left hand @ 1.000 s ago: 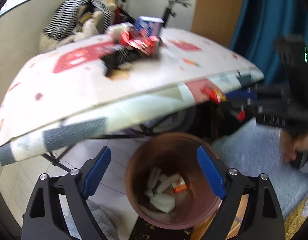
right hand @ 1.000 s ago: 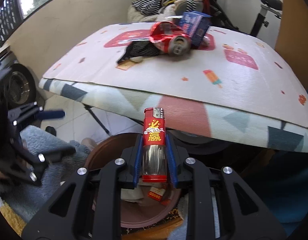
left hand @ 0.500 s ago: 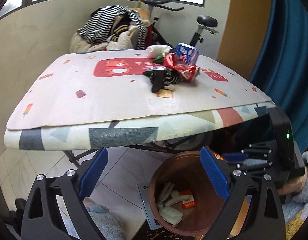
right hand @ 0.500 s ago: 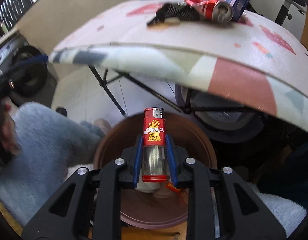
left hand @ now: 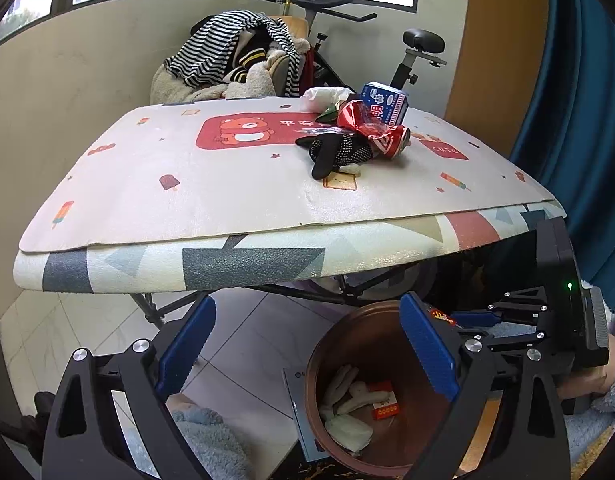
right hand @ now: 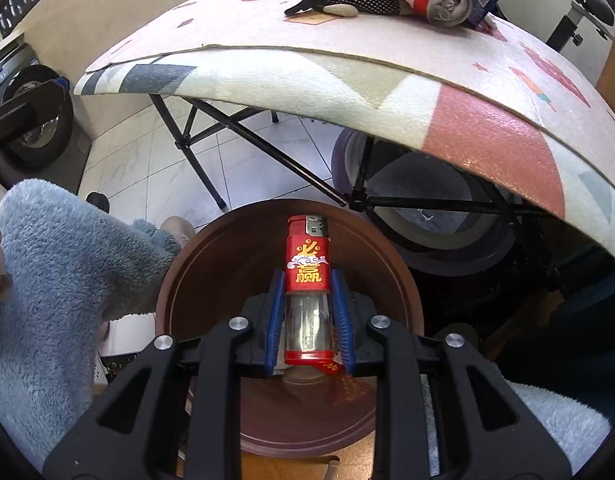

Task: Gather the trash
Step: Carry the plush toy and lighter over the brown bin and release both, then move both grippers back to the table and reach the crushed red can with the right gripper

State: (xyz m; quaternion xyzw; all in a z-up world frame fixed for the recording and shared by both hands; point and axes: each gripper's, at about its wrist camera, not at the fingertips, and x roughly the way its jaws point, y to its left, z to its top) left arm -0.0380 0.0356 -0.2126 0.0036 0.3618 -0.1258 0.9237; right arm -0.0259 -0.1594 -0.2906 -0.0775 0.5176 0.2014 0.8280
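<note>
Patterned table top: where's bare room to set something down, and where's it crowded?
The patterned table top is bare along its near edge and its whole left half, from the red bear print outward. The crowded spot is far right: black dotted glove, crushed red can, blue-and-white carton and white wad bunch together.
</note>
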